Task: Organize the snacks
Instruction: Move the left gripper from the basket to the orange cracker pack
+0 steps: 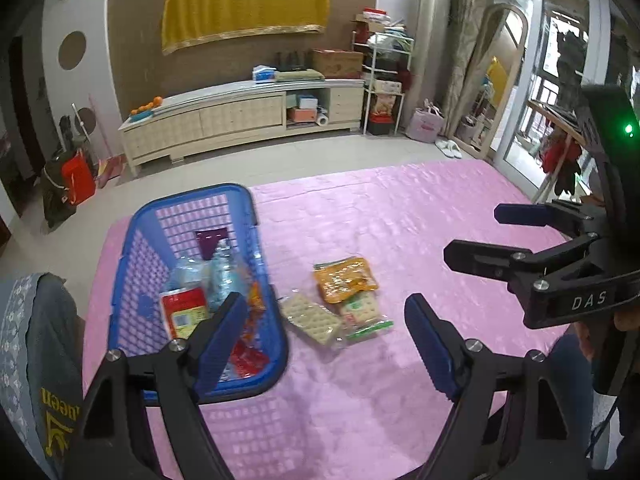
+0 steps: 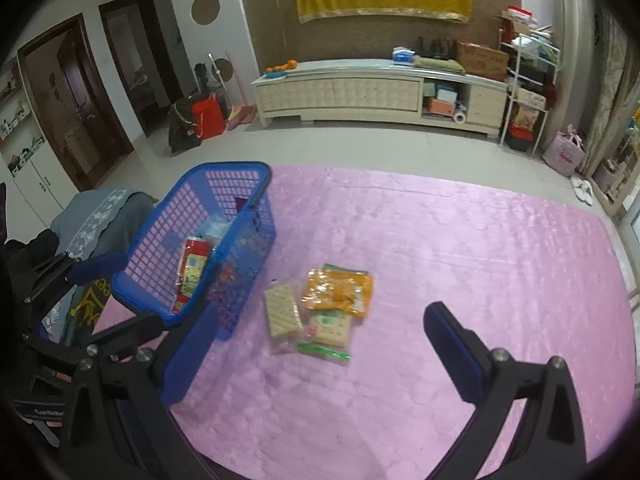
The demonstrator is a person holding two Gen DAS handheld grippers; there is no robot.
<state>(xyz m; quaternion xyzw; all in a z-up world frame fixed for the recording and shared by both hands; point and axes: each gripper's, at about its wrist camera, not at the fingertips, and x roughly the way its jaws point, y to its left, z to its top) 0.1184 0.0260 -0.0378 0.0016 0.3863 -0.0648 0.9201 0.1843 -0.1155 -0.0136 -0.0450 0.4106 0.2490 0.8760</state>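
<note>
A blue plastic lattice basket (image 1: 132,264) sits at the left of centre in the left wrist view, on a bench covered by a pink quilted cloth (image 1: 400,220). Inside the basket lie a red-labelled snack packet (image 1: 184,312), clear crinkled wrappers (image 1: 216,272) and small red sachets (image 1: 248,356).

Just right of the basket, in the middle of the frame, three snacks lie on the cloth, touching or overlapping one another: an orange foil snack pouch (image 1: 346,278), a clear pack of pale square crackers (image 1: 310,318) and a green-and-white cracker packet (image 1: 362,314). In the right wrist view the same pile lies in the centre, the orange pouch (image 2: 338,290) above the two cracker packs.

The left gripper (image 1: 326,340) fills the lower part of its own frame, its blue-padded fingers (image 1: 222,340) spread wide and holding nothing, the left one in front of the basket's near corner. The right gripper (image 2: 316,348) hangs low in its view with its fingers (image 2: 452,352) likewise spread and empty; it also shows at the right edge of the left wrist view (image 1: 484,236).
</note>
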